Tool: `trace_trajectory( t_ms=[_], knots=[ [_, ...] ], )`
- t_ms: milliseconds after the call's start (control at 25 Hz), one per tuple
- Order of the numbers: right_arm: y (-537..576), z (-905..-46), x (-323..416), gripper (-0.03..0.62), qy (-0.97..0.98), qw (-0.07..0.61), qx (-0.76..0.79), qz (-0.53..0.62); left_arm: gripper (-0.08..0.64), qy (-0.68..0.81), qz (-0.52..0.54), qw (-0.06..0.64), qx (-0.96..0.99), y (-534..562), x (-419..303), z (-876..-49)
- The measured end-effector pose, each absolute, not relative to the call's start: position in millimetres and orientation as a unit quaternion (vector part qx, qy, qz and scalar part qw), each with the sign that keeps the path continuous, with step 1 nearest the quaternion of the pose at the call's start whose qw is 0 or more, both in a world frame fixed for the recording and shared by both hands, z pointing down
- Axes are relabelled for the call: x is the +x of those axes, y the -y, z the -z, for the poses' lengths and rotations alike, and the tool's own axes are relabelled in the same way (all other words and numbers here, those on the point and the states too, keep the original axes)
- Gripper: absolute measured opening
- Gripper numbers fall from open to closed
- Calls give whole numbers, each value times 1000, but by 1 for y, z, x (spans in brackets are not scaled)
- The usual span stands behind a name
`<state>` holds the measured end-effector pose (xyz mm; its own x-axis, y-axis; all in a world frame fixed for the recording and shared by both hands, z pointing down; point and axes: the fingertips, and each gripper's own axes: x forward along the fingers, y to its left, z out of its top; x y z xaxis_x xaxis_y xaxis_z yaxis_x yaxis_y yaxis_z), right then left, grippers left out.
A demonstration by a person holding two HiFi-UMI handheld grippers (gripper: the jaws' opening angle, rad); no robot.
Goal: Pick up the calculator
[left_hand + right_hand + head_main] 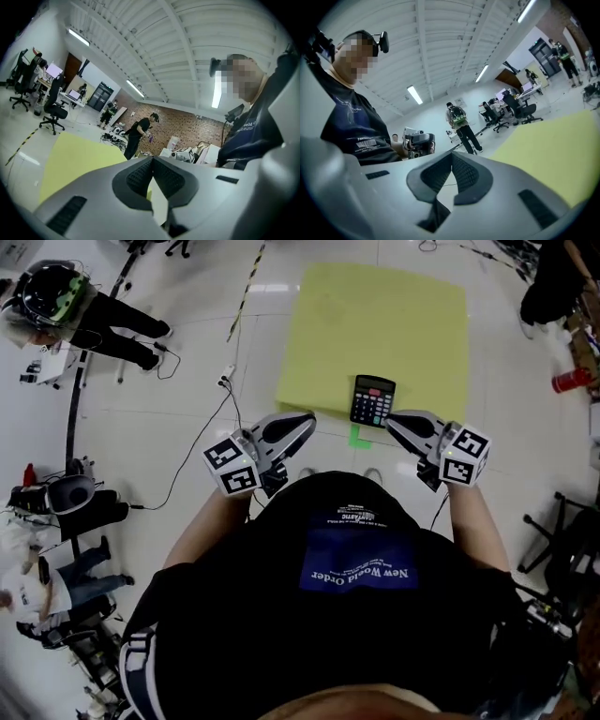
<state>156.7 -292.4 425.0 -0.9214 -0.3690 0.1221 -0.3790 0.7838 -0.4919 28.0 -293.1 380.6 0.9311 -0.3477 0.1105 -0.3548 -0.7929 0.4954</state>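
The black calculator (372, 400) lies face up near the front edge of a yellow mat (375, 334) on the white floor. In the head view my left gripper (307, 418) is held low to the calculator's left, and my right gripper (390, 420) is just to its right. Both tips angle inward towards it and neither touches it. Both grippers are shut with nothing between the pads, as the left gripper view (152, 160) and the right gripper view (451, 154) show. Neither gripper view shows the calculator, only parts of the mat (75, 157) (553, 145).
A green tape mark (359, 436) sits on the floor just in front of the mat. Cables (202, 442) run across the floor to the left. A red cup (569, 381) stands at the far right. People (136, 133) (461, 124) and office chairs (54, 110) stand further off.
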Motion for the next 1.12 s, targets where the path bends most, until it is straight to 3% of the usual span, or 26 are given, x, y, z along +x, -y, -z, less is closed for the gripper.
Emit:
trace_trajectory(
  t_ms=[320, 520, 760, 1120],
  knots=[
    [295, -480, 127, 40, 907, 20, 209, -366, 6, 114, -41, 289, 949, 324, 16, -422],
    [296, -530, 155, 75, 882, 15, 193, -430, 6, 83, -56, 274, 957, 346, 45, -447],
    [289, -618, 171, 109, 814, 37, 198, -544, 6, 62, -69, 310, 946, 354, 42, -475],
    [298, -702, 172, 193, 751, -13, 209, -627, 6, 41, -100, 342, 933, 334, 63, -515]
  ],
)
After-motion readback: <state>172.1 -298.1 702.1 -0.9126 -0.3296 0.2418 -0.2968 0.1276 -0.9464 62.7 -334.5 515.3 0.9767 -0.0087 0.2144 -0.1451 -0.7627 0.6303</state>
